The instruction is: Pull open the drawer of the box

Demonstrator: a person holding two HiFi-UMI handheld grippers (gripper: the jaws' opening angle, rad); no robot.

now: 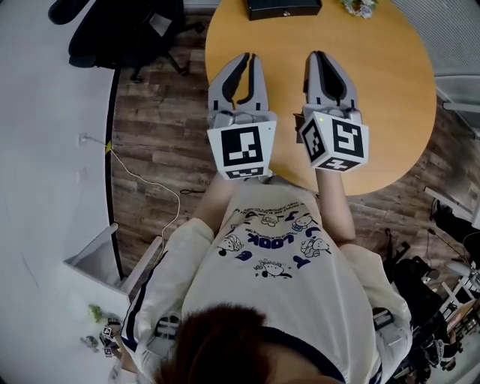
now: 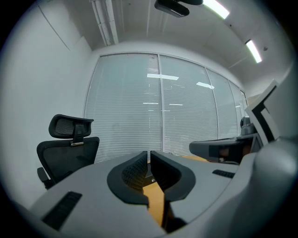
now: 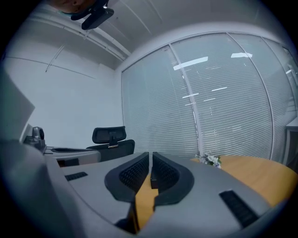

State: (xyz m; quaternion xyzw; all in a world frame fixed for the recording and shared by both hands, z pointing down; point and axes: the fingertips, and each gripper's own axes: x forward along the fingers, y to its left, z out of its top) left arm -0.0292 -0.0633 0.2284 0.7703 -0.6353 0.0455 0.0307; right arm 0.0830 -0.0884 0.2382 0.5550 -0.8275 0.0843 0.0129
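Observation:
A black box (image 1: pixel 283 7) lies at the far edge of the round wooden table (image 1: pixel 390 90); only its near side shows, and I cannot make out the drawer front. My left gripper (image 1: pixel 248 58) hovers over the table's near left part, well short of the box, shut on nothing. My right gripper (image 1: pixel 316 56) is held beside it at the same height, also shut and empty. In the left gripper view the jaws (image 2: pixel 149 155) stand almost touching. A dark sliver of the box (image 3: pixel 153 179) shows between the closed jaws of the right gripper (image 3: pixel 151 158).
A small bunch of flowers (image 1: pixel 358 6) lies right of the box. A black office chair (image 1: pixel 127 34) stands left of the table on the wood floor. A white cabinet (image 1: pixel 97 262) and a cable (image 1: pixel 142 180) are at lower left. Window blinds (image 2: pixel 158 102) fill the far wall.

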